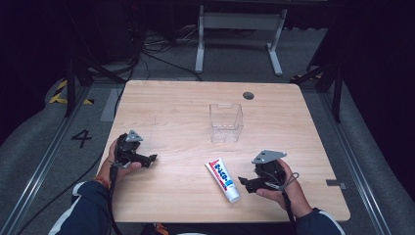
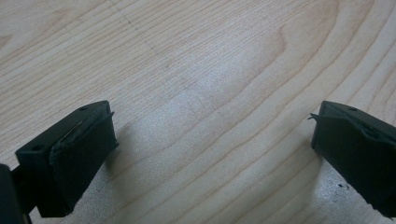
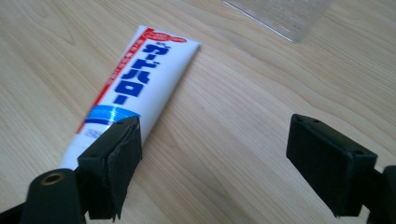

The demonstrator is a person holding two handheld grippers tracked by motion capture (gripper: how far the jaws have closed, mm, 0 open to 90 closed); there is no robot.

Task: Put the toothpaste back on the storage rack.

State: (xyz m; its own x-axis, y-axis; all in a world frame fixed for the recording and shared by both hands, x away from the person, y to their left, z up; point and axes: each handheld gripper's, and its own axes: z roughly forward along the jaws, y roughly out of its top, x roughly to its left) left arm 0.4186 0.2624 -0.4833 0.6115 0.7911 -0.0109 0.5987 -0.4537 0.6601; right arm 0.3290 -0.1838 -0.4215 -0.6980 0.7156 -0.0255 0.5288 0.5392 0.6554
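A white toothpaste tube (image 1: 223, 179) with blue lettering and a red edge lies flat on the wooden table (image 1: 186, 107), cap toward the near edge. My right gripper (image 1: 243, 182) rests just right of it, open, nothing between its jaws. In the right gripper view the tube (image 3: 135, 84) runs past the left pad (image 3: 114, 163), beside it and outside the gap of the gripper (image 3: 210, 163). A clear plastic box (image 1: 226, 122) stands upright at mid table. My left gripper (image 1: 151, 159) sits low at the left, open over bare wood (image 2: 205, 112).
A dark round grommet (image 1: 248, 95) is set in the table near the far edge. A corner of the clear box (image 3: 280, 16) shows at the top of the right gripper view. Beyond the table stand a white frame (image 1: 240, 34) and floor cables.
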